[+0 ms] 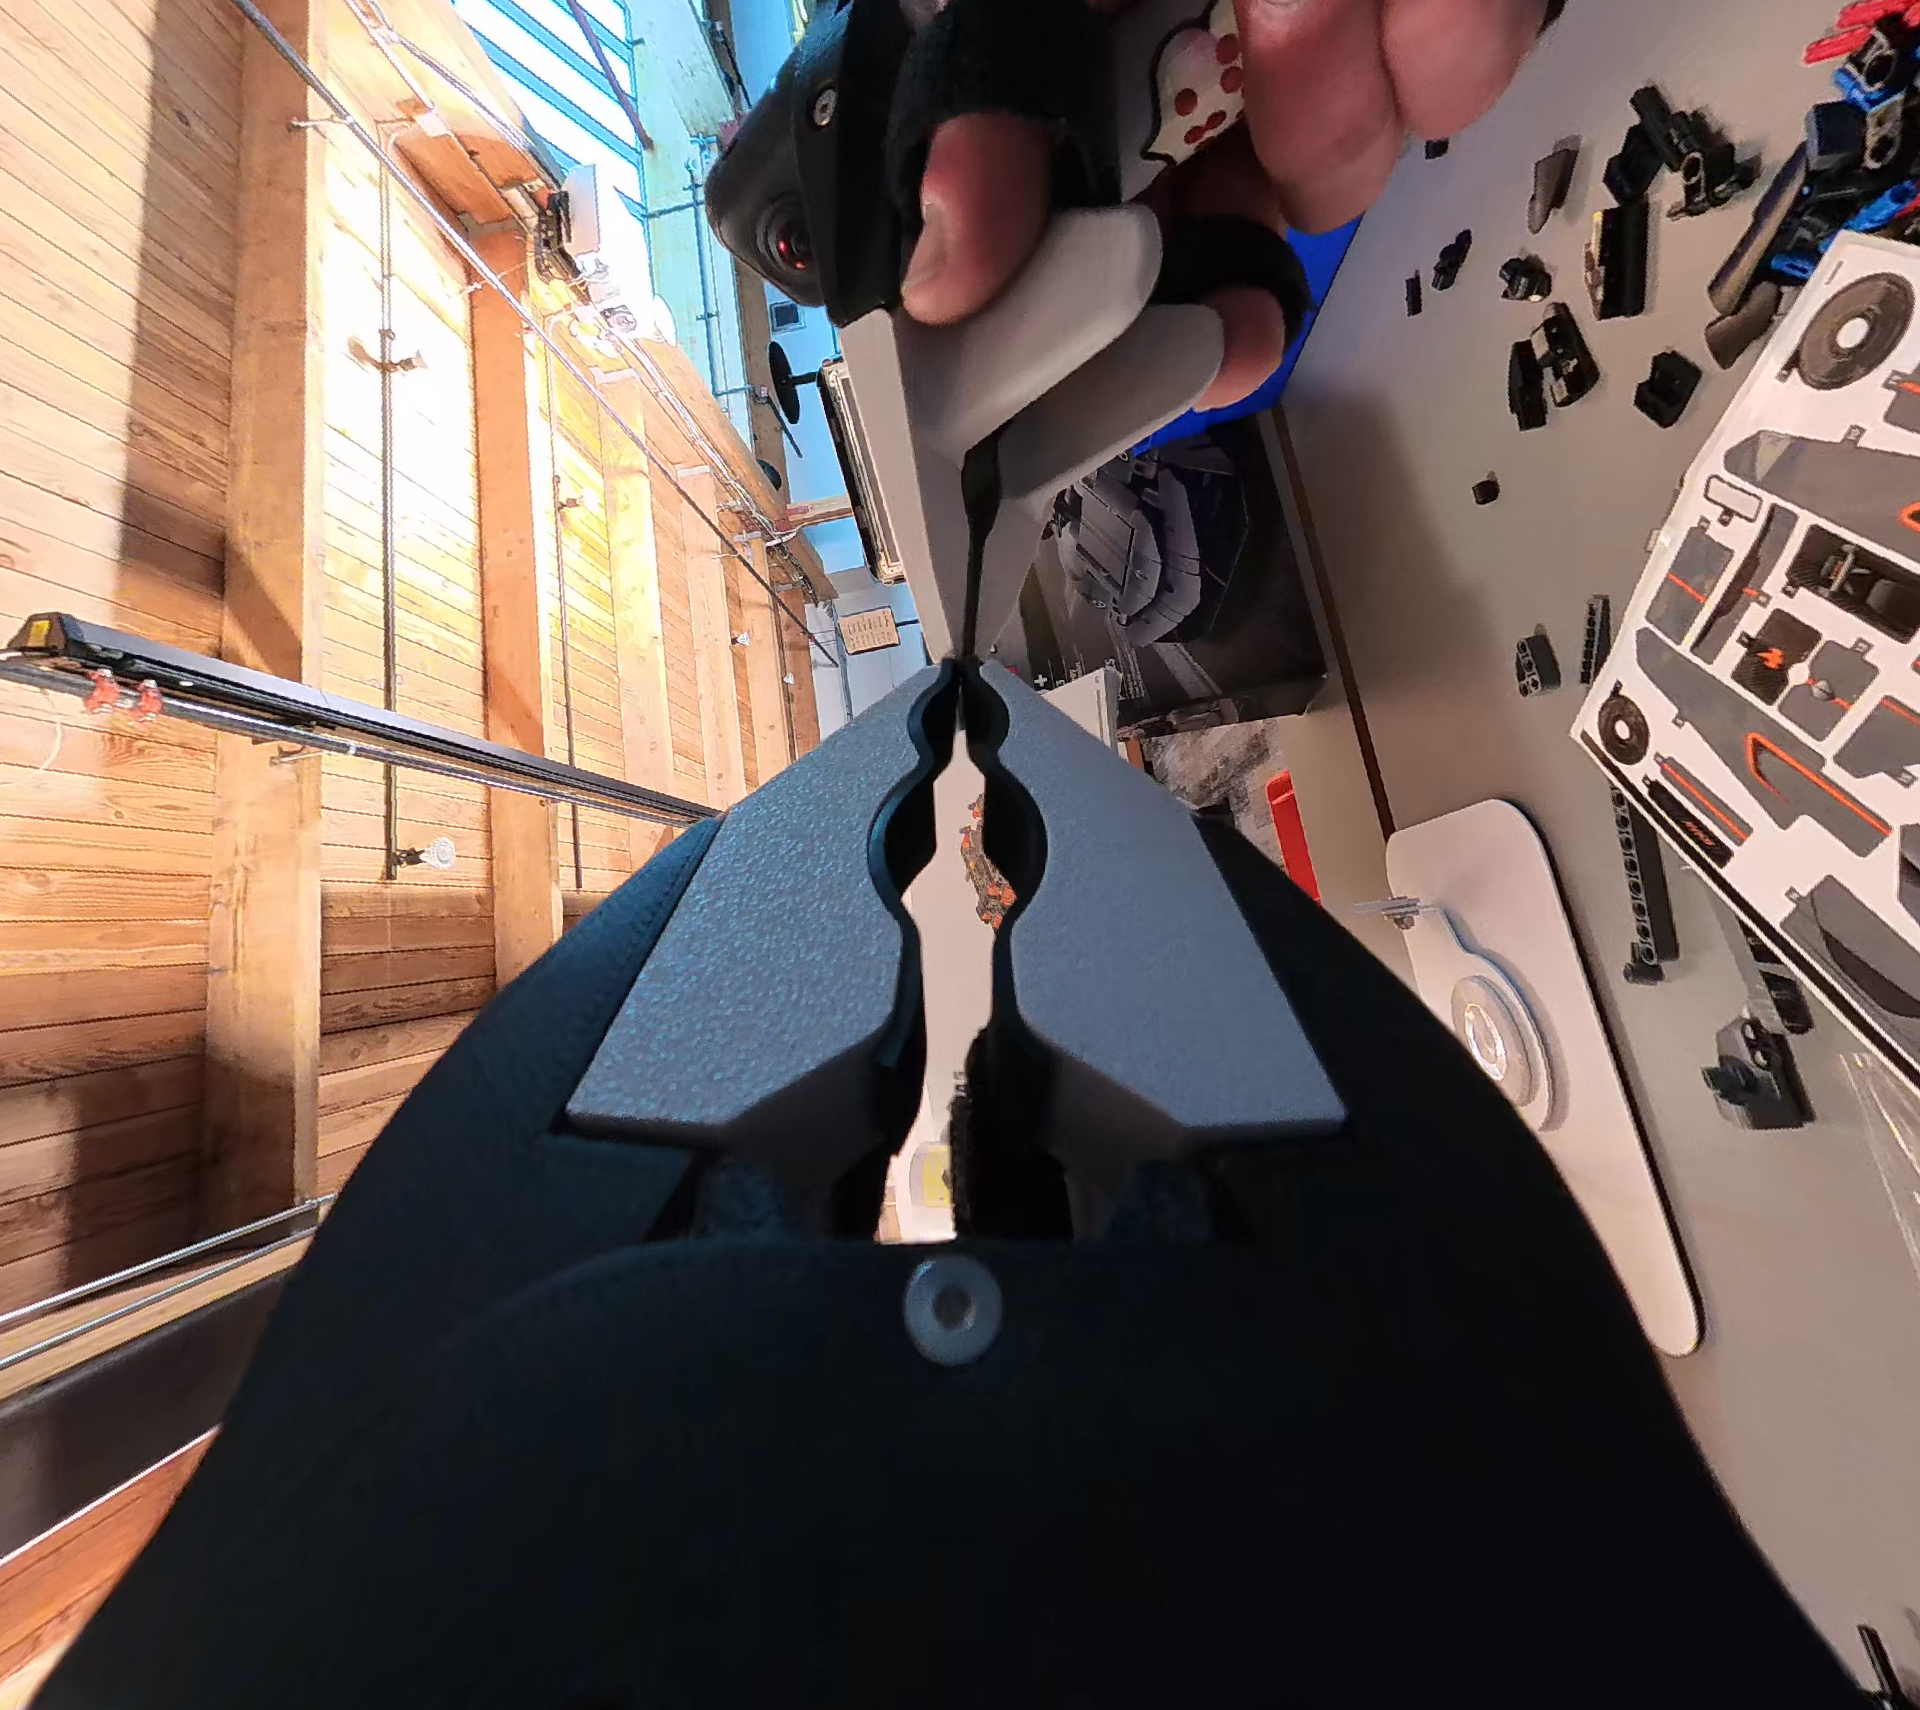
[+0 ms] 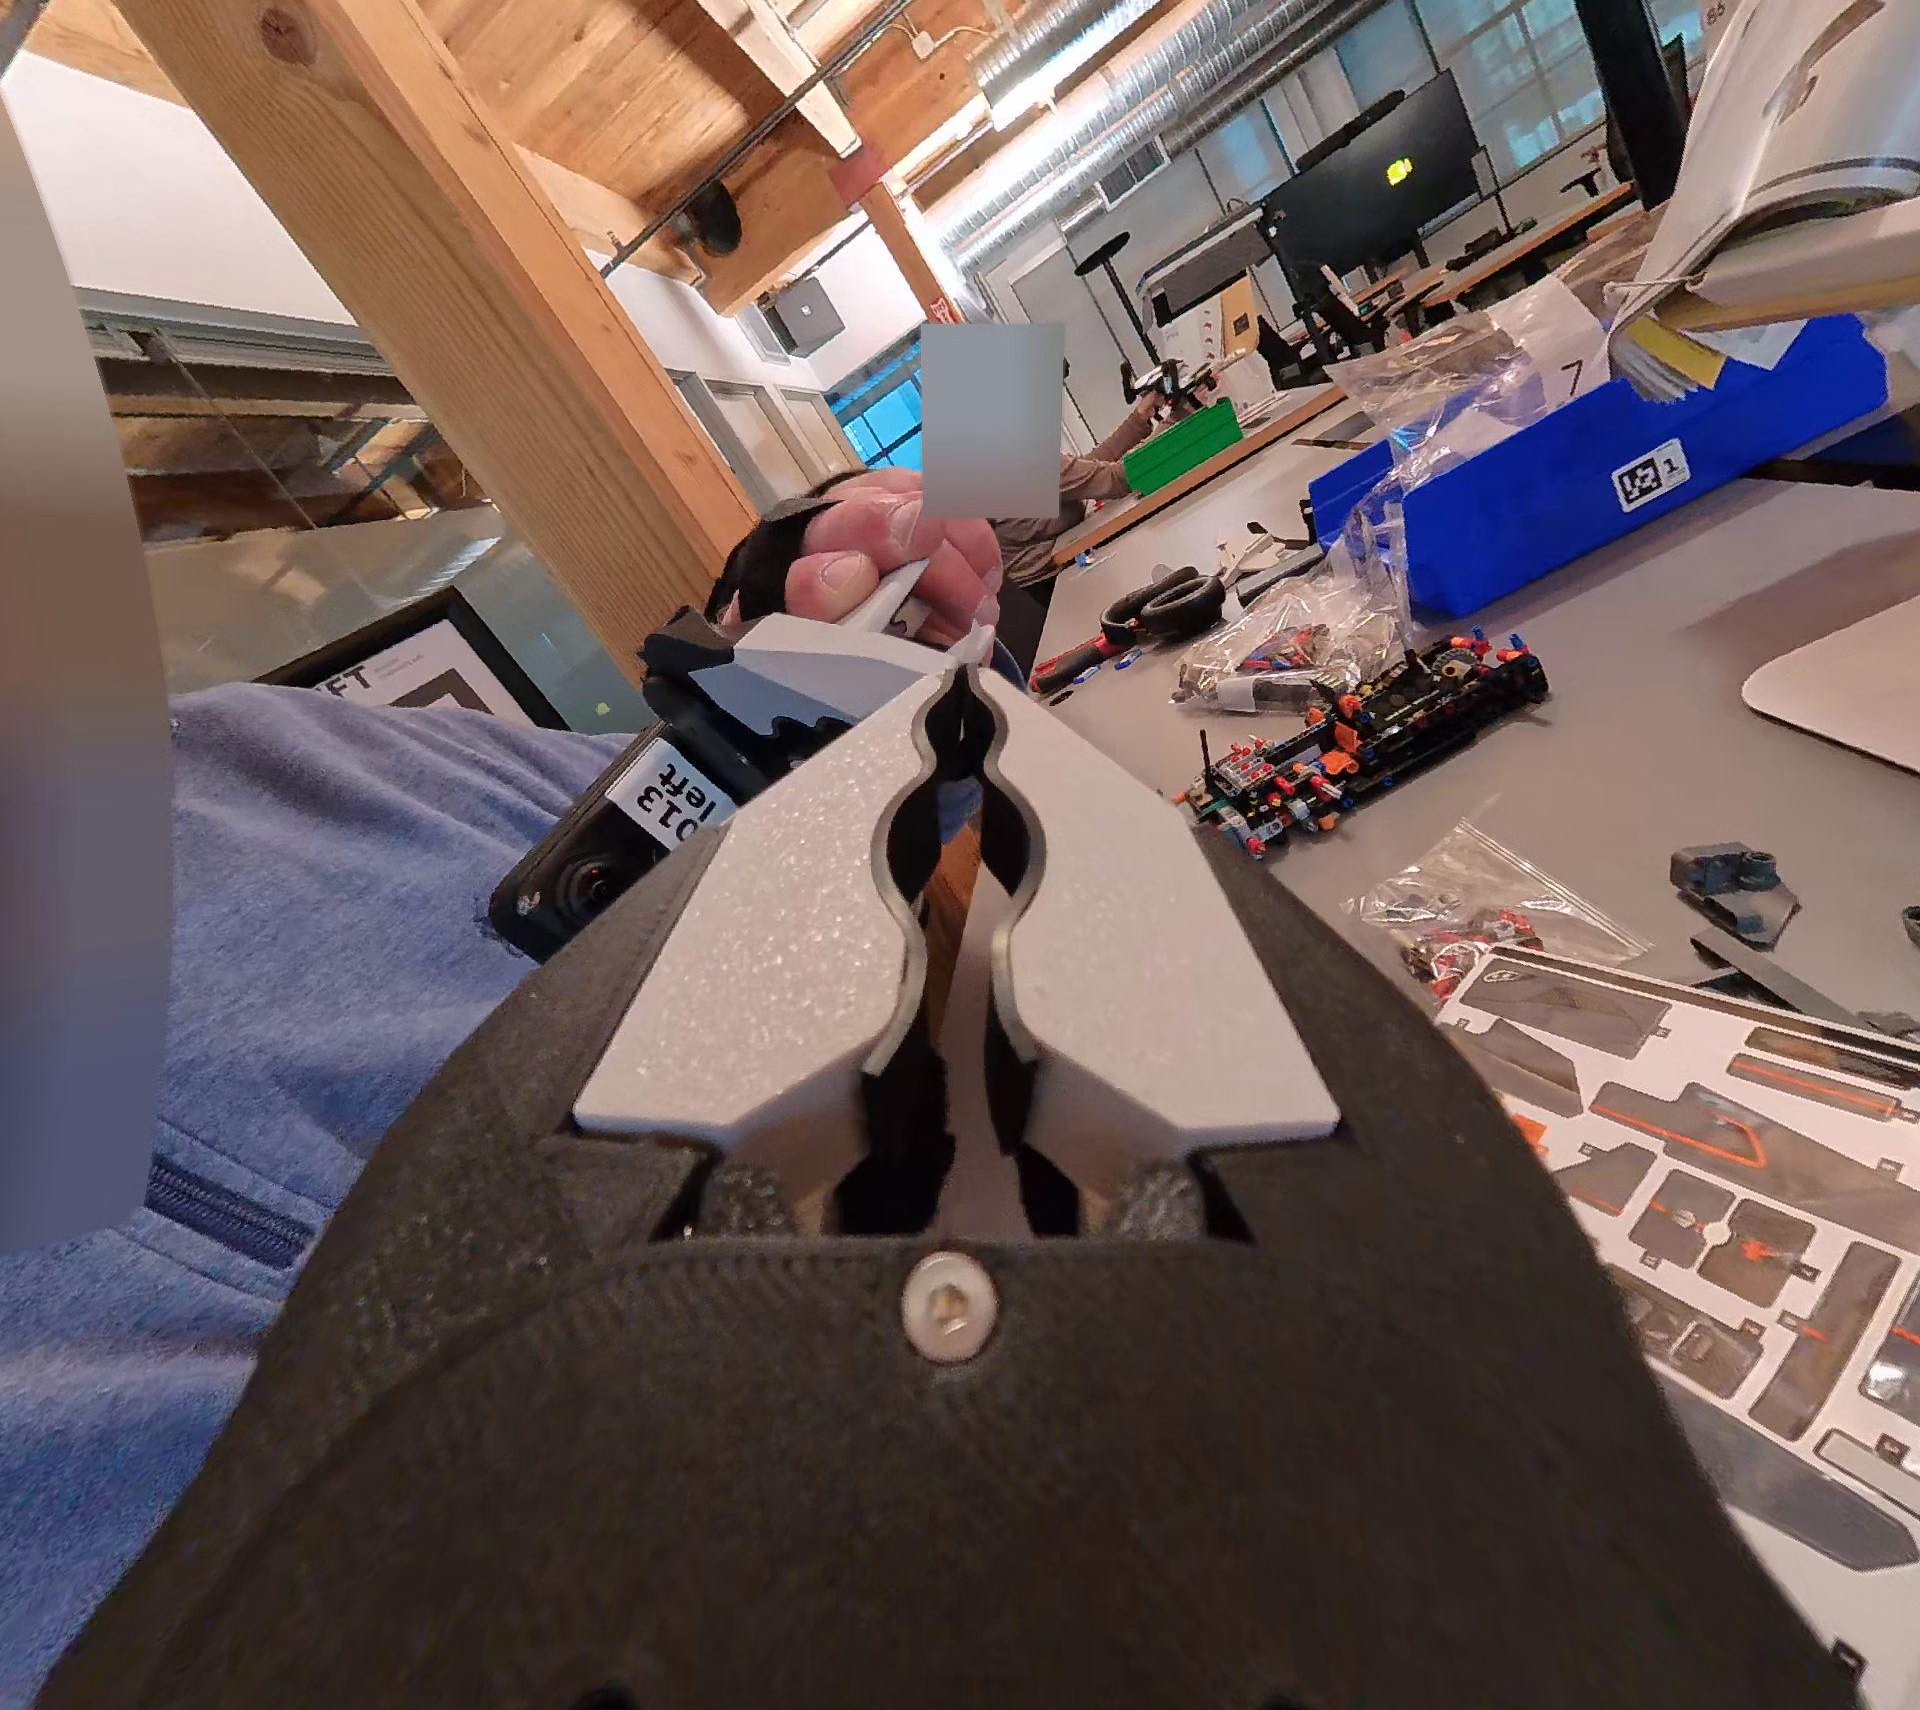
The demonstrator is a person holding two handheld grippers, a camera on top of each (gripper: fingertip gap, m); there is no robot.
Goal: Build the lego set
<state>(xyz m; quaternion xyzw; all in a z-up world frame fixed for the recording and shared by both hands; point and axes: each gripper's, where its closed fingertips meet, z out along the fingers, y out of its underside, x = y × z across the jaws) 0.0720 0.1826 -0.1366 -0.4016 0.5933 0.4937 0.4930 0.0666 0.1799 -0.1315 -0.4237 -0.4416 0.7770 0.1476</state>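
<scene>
left grey two-finger gripper point(image 1: 964, 673): tips nearly together, meeting right grey two-finger gripper point(image 2: 966, 673) tip to tip; a thin black part seemed pinched between them, cannot tell by which | long black lego chassis with red, orange and blue pins point(image 2: 1371, 741): flat on grey table point(image 2: 1621, 652), well apart; white sticker sheet point(image 2: 1714, 1193) nearer

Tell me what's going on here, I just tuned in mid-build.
A person holds both grippers in the air, tip to tip, away from the table. The left gripper and right gripper both look shut; whether a small piece is pinched between them cannot be told. The half-built lego chassis sits untouched on the grey table, with loose black pieces, a sticker sheet and parts bags around it.
</scene>
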